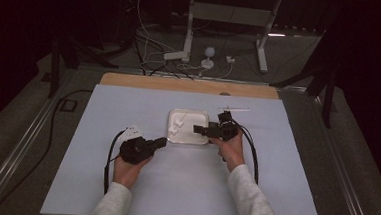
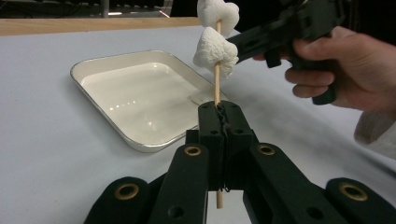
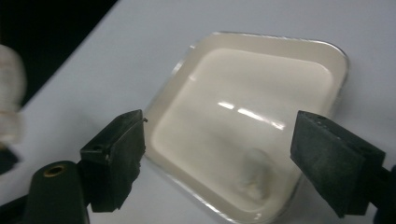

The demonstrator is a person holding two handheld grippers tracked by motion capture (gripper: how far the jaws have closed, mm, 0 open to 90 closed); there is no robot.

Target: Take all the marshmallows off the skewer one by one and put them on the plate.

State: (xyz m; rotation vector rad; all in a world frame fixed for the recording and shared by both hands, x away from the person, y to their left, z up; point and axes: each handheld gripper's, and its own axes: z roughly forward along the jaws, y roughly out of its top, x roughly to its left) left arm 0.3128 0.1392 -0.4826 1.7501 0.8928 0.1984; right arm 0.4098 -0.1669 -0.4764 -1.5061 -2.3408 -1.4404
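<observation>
Clamping a thin wooden skewer [image 2: 216,88] between its two shut jaws, the left gripper [image 2: 219,116] stands on the near-left side of the white tray [image 1: 172,117], its body held from below by the person's left hand [image 1: 127,170], whose forearm in a pale sleeve runs back toward the near edge of the table [image 1: 99,182]. In the left gripper view the skewer rises nearly upright out of the jaws, its lower end poking out beneath them, and two white marshmallows [image 2: 215,51] sit threaded on its upper part, one above the other, above the tray's near corner. In the high view the right gripper [image 1: 201,130] hovers over the tray's right edge, pointing left across it, gripped by the right hand [image 1: 231,149] with the wrist bent inward and the forearm slanting back to the near right. Its jaws stand wide apart with nothing between them; in the right gripper view they frame the tray's glossy floor, where a blurred white lump [image 3: 252,175] lies near one corner. In the left gripper view its black tip sits just beside the lower marshmallow; whether it touches is hard to tell. The tray lies flat at the middle of the table.
</observation>
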